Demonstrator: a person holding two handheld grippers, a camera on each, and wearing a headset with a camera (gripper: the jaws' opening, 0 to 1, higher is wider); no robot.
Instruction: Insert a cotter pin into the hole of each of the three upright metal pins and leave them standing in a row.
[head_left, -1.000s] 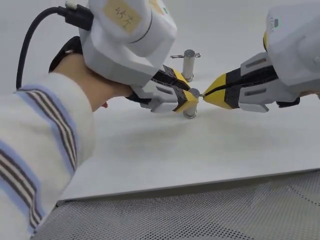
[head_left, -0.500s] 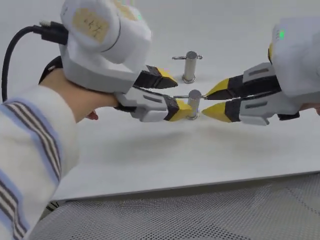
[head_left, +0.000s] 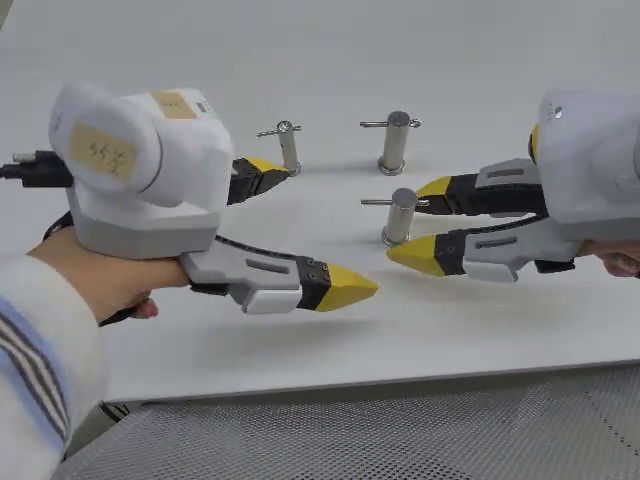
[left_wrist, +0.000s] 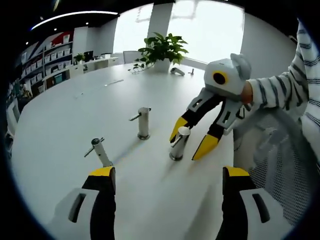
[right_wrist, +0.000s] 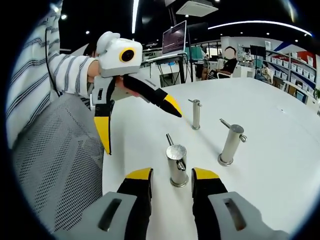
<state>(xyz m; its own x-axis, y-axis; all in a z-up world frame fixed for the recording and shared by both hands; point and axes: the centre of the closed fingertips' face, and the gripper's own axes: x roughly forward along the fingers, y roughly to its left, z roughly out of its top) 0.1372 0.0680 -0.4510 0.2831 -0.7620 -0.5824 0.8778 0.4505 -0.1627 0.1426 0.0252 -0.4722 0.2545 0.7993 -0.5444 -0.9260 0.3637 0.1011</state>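
Head view, near metal pin (head_left: 402, 216) upright, cotter pin (head_left: 376, 201) horizontal, pointing left

The left hand (head_left: 100, 285) is holding the left gripper (head_left: 330, 230) out in front and pointing it to the right. Its jaws are standing wide apart, one higher and farther away, one lower and nearer. A striped sleeve (head_left: 40, 400) is reaching down to that hand's wrist. The right gripper (head_left: 405, 222) is coming in from the other side and pointing left, toward the left gripper. Its jaws are standing apart too, but not as wide. The two grippers are not touching. A bit of the right hand (head_left: 612, 262) is peeking out behind the right gripper.
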